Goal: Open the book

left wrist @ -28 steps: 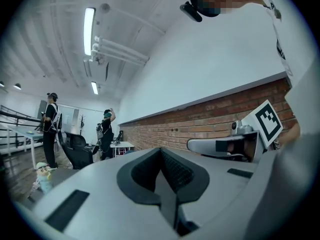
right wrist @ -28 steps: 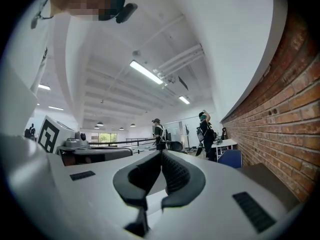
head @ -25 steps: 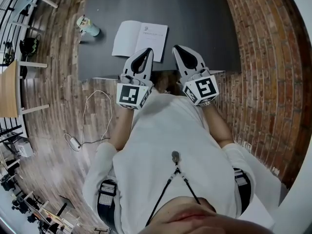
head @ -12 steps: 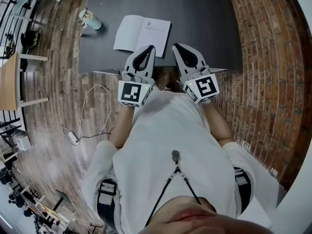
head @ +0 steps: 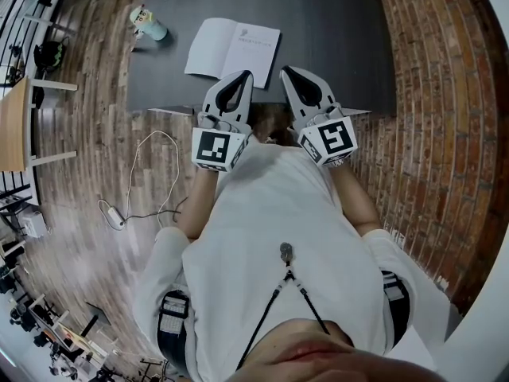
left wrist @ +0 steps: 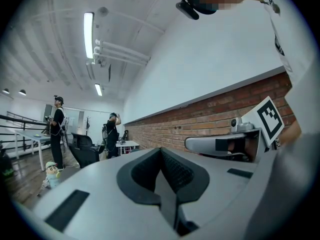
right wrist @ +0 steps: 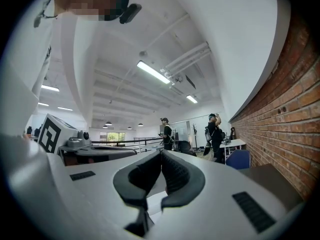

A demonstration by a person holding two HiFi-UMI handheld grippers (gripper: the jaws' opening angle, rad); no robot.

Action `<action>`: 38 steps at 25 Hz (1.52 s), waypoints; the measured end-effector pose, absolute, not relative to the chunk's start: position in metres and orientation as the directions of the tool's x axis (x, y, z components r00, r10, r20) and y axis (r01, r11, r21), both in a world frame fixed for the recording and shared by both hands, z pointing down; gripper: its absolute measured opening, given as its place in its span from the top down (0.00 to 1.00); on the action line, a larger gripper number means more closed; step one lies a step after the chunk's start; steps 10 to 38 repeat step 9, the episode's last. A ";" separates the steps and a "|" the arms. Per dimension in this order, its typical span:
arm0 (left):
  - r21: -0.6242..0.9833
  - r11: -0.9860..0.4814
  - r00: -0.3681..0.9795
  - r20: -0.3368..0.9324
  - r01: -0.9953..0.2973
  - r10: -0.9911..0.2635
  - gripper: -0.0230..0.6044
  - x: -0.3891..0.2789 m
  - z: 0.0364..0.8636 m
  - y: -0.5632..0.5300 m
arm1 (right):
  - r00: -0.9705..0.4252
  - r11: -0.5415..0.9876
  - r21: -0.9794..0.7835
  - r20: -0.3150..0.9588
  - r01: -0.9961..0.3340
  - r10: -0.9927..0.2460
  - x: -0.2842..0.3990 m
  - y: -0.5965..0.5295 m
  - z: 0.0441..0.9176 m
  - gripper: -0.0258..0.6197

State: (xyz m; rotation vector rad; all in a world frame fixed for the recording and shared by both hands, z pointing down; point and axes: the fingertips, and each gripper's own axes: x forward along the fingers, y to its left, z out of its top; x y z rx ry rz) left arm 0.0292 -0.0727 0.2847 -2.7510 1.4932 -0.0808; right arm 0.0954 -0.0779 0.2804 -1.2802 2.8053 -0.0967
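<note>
As both point level, left gripper (head: 242, 76) and right gripper (head: 288, 72) appear shut.

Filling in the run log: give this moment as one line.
left gripper: shut, empty | right gripper: shut, empty | book: open on table

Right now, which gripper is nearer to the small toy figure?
The left gripper: the toy figure stands far left on the table, and the right gripper lies beyond the left one.

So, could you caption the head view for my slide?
Left gripper and right gripper, both shut, point toward a white book on a dark table.
</note>
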 end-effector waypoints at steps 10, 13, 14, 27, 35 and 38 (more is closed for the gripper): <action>-0.024 -0.537 0.535 0.045 -0.843 -0.843 0.93 0.032 0.289 -0.076 | -0.666 0.665 -0.081 -0.005 -0.743 -0.746 0.097 -0.083 0.285 0.90; -0.024 -0.537 0.535 0.045 -0.843 -0.843 0.93 0.032 0.289 -0.076 | -0.666 0.665 -0.081 -0.005 -0.743 -0.746 0.097 -0.083 0.285 0.90; -0.024 -0.537 0.535 0.045 -0.843 -0.843 0.93 0.032 0.289 -0.076 | -0.666 0.665 -0.081 -0.005 -0.743 -0.746 0.097 -0.083 0.285 0.90; -0.024 -0.537 0.535 0.045 -0.843 -0.843 0.93 0.032 0.289 -0.076 | -0.666 0.665 -0.081 -0.005 -0.743 -0.746 0.097 -0.083 0.285 0.90; -0.024 -0.537 0.535 0.045 -0.843 -0.843 0.93 0.032 0.289 -0.076 | -0.666 0.665 -0.081 -0.005 -0.743 -0.746 0.097 -0.083 0.285 0.90; -0.024 -0.537 0.535 0.045 -0.843 -0.843 0.93 0.032 0.289 -0.076 | -0.666 0.665 -0.081 -0.005 -0.743 -0.746 0.097 -0.083 0.285 0.90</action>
